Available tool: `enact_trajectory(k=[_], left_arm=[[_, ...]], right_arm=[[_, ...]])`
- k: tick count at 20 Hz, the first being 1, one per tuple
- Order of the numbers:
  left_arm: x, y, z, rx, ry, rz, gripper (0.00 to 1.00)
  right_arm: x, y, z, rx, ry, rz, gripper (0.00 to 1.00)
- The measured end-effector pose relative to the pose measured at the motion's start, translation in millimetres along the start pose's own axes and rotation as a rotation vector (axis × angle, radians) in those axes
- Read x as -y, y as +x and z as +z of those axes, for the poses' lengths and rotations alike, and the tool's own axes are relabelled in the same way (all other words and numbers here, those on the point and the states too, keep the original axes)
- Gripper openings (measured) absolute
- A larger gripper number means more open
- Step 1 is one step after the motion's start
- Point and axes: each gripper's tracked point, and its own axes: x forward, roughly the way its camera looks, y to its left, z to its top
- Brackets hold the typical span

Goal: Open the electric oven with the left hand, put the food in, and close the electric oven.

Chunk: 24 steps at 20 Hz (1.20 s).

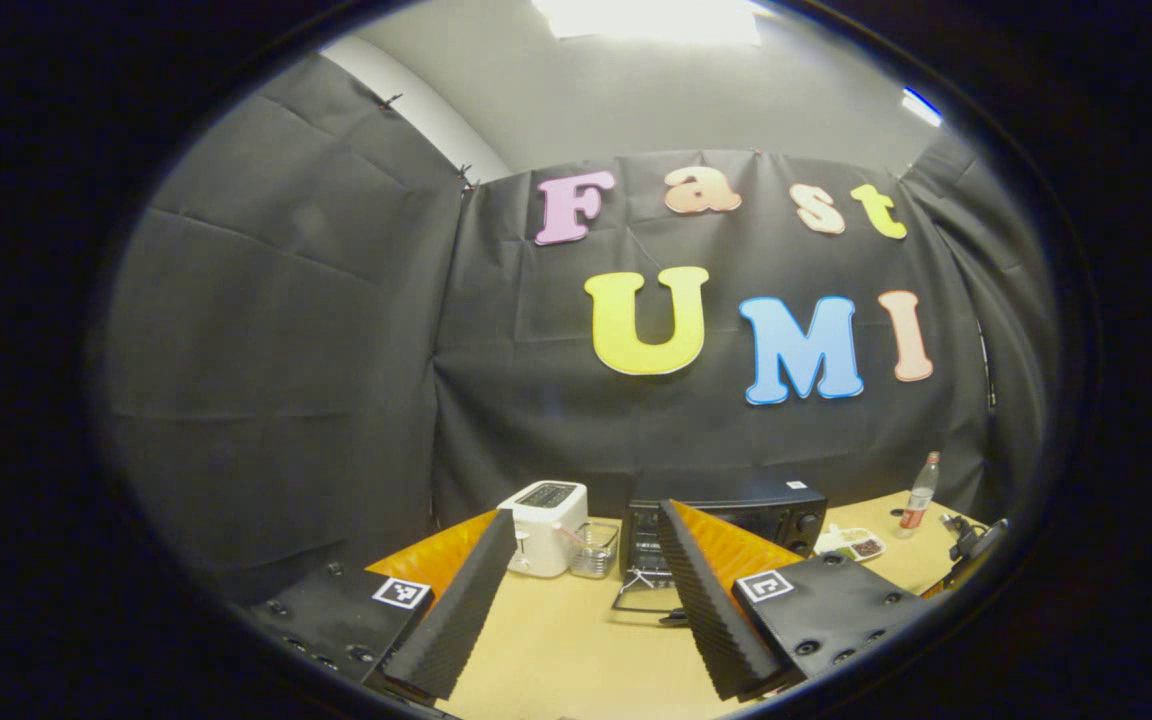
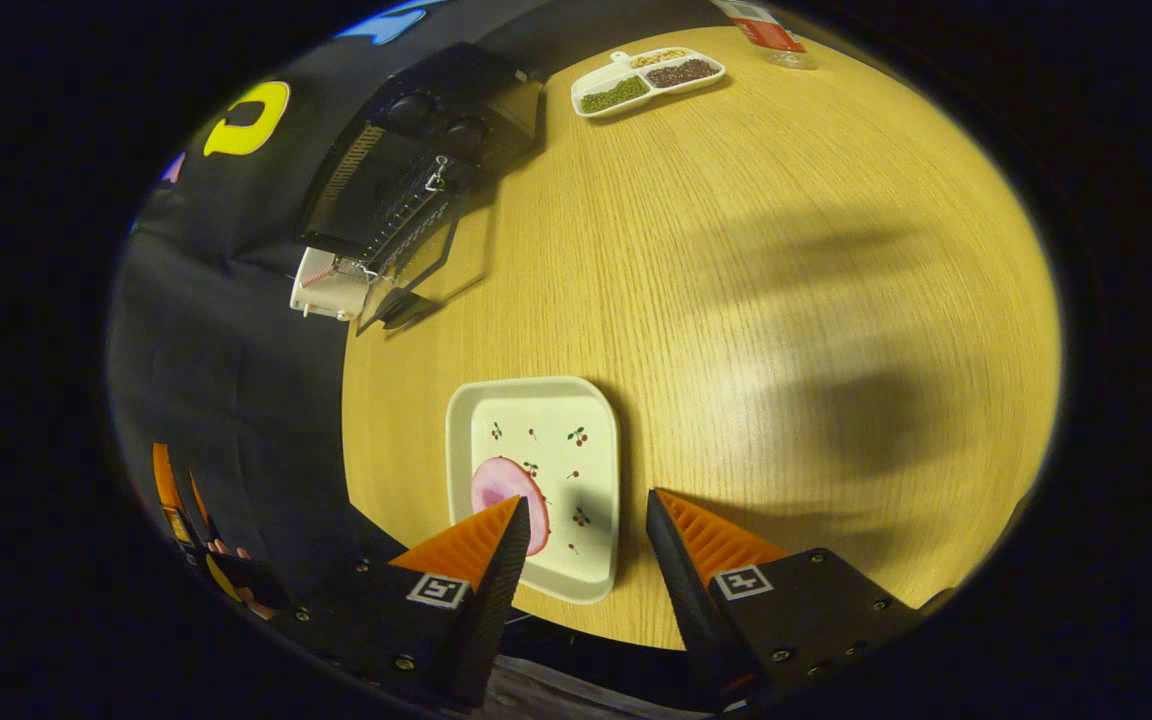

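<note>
On the table [image 2: 736, 300] the oven [image 2: 406, 170], upper left, seems already open. The right gripper [image 2: 586, 545], jaws wide and empty, should straddle the pink food [image 2: 501, 490] on the plate [image 2: 536, 410]; the left gripper [image 1: 586, 600] hangs open, holding nothing.

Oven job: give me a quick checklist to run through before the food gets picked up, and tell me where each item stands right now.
1. Oven door open: ok, it hangs down.
2. Right tool open: ok, empty.
3. Right tool over the plate: ok, the plate's near edge lies between its fingers.
4. Pink food on the plate: ok, partly hidden by one finger.
5. Left tool free: ok, open, holding nothing.
6. Oven rack free for food: cannot tell.
</note>
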Motion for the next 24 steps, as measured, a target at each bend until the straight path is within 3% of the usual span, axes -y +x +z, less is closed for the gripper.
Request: enact_trajectory(k=[3,4,6,9,10,11,14,15,16,17,18,19,24], left_arm=[[-5,1,3,0.003,0.001,0.013,1.00],[-4,3,2,0.005,-0.002,0.016,1.00],[-3,4,2,0.010,-0.001,0.015,1.00],[1,8,1,0.007,-0.002,0.012,1.00],[2,9,0,0.005,-0.005,0.010,1.00],[6,11,-1,0.003,-0.009,0.005,1.00],[14,15,-1,0.005,-0.009,-0.012,0.96],[16,17,1,0.009,-0.006,-0.016,1.00],[18,19,3,0.012,-0.004,-0.018,0.95],[19,20,5,0.015,-0.006,-0.022,1.00],[21,21,5,0.015,-0.008,-0.024,0.95],[21,22,6,0.016,-0.011,-0.026,1.00],[21,33,4,0.022,-0.025,-0.028,1.00]], right_arm=[[0,4,-2,-0.032,0.015,-0.003,0.74],[8,8,-1,-0.035,0.004,-0.038,0.65],[10,6,-2,-0.047,0.006,-0.038,0.29],[15,9,0,-0.052,-0.005,-0.059,0.28],[16,17,-1,-0.036,0.003,-0.047,0.08],[18,-1,3,-0.029,0.003,-0.054,0.04],[19,3,-1,-0.029,-0.028,-0.053,0.02],[19,7,0,-0.023,-0.026,-0.056,0.00],[18,5,1,-0.021,-0.025,-0.049,0.00],[17,2,2,-0.015,-0.016,-0.039,0.00],[16,-1,3,-0.010,-0.006,-0.027,0.00],[15,-5,6,0.001,0.001,-0.016,0.00],[5,-24,12,0.037,0.028,0.051,0.00]])
